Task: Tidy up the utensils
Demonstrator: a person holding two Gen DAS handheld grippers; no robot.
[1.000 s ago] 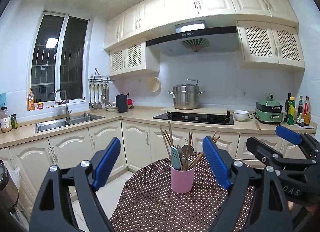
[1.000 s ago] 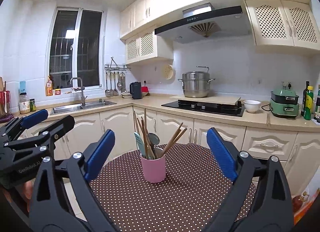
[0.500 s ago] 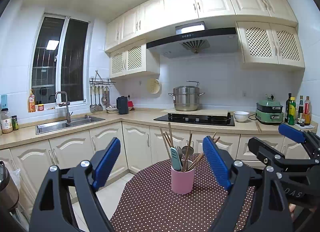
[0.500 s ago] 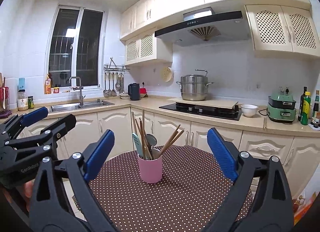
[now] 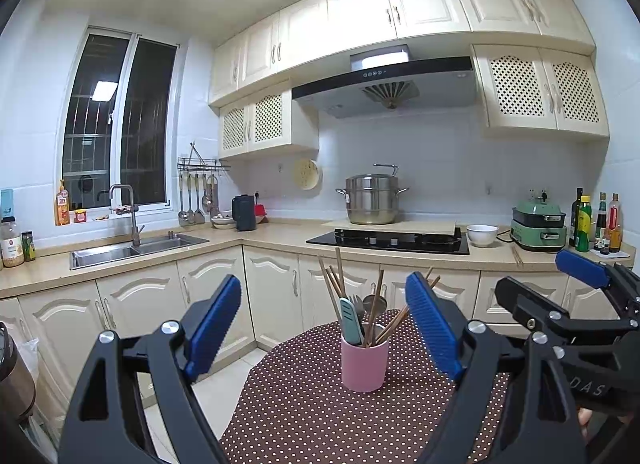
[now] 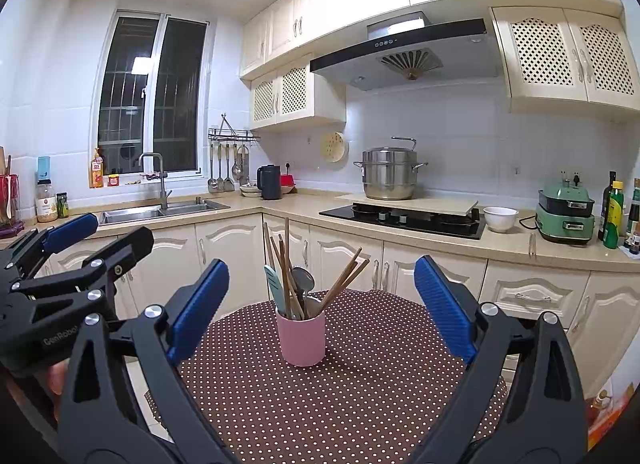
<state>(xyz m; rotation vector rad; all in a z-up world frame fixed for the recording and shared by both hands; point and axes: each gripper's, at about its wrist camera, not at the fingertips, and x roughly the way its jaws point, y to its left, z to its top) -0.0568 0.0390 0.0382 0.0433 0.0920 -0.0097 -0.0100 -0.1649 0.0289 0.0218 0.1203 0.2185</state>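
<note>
A pink cup (image 5: 364, 362) (image 6: 301, 340) stands upright on a round table with a brown dotted cloth (image 5: 304, 416) (image 6: 340, 404). It holds several wooden chopsticks (image 6: 344, 278), a teal-handled utensil (image 5: 351, 322) and a metal spoon (image 6: 303, 278). My left gripper (image 5: 324, 328) is open and empty, held back from the cup on its near left. My right gripper (image 6: 320, 312) is also open and empty, facing the cup from the near side. Each gripper shows at the edge of the other's view.
Cream cabinets and a beige counter (image 6: 440, 240) run behind the table, with a sink (image 5: 136, 250), black hob (image 6: 404, 220), steel pot (image 6: 390, 180), white bowl (image 6: 500, 218) and green cooker (image 6: 564, 218). Ladles hang on a wall rack (image 6: 226, 168). Pale floor (image 5: 216, 396) lies left of the table.
Both grippers have tilted or lifted slightly, so the cup sits a little lower in each view. Their jaws stay open and the cup has not moved.
</note>
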